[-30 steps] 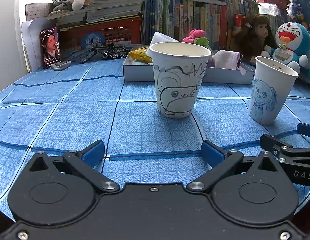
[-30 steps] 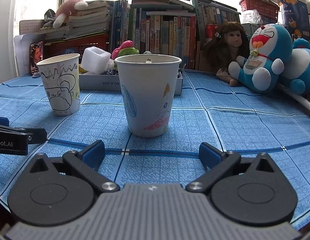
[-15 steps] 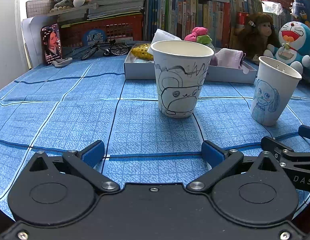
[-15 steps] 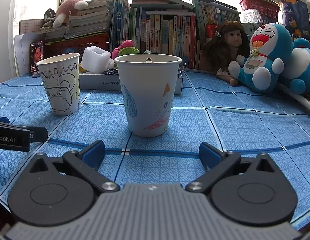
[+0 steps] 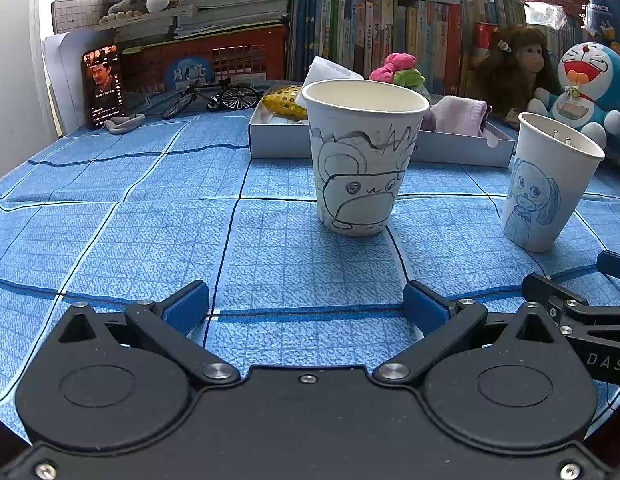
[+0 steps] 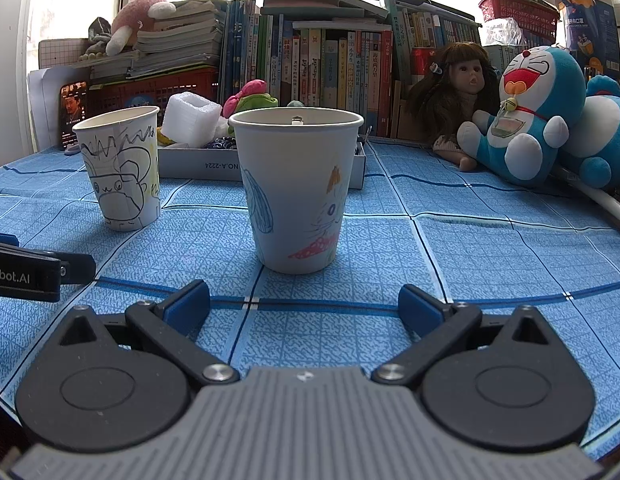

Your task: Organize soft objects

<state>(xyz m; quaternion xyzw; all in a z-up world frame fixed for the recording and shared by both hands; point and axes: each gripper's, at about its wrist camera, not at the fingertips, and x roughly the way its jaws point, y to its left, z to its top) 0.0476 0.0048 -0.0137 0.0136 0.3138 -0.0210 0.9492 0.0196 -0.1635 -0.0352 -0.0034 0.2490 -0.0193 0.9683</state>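
Left gripper point(image 5: 306, 300): jaws spread wide, nothing between them, low over the blue-checked surface point(image 5: 110, 240). Right gripper point(image 6: 304, 300): jaws likewise released and empty. Ahead of the left gripper stands an upright paper cup with a black line drawing point(image 5: 361, 160); ahead of the right gripper, an upright cup with coloured drawings point(image 6: 296, 188). Behind both cups sits a shallow grey box point(image 5: 461, 148) holding the soft objects: pink cloth point(image 5: 457, 114), white foam block point(image 6: 192, 118), pink-green plush point(image 6: 252, 98), yellow item point(image 5: 284, 100).

soft objects point(image 5: 455, 116): pink cloth, white foam, yellow sponge | in grey tray point(image 5: 270, 140) | behind upright paper cups point(image 5: 363, 160)
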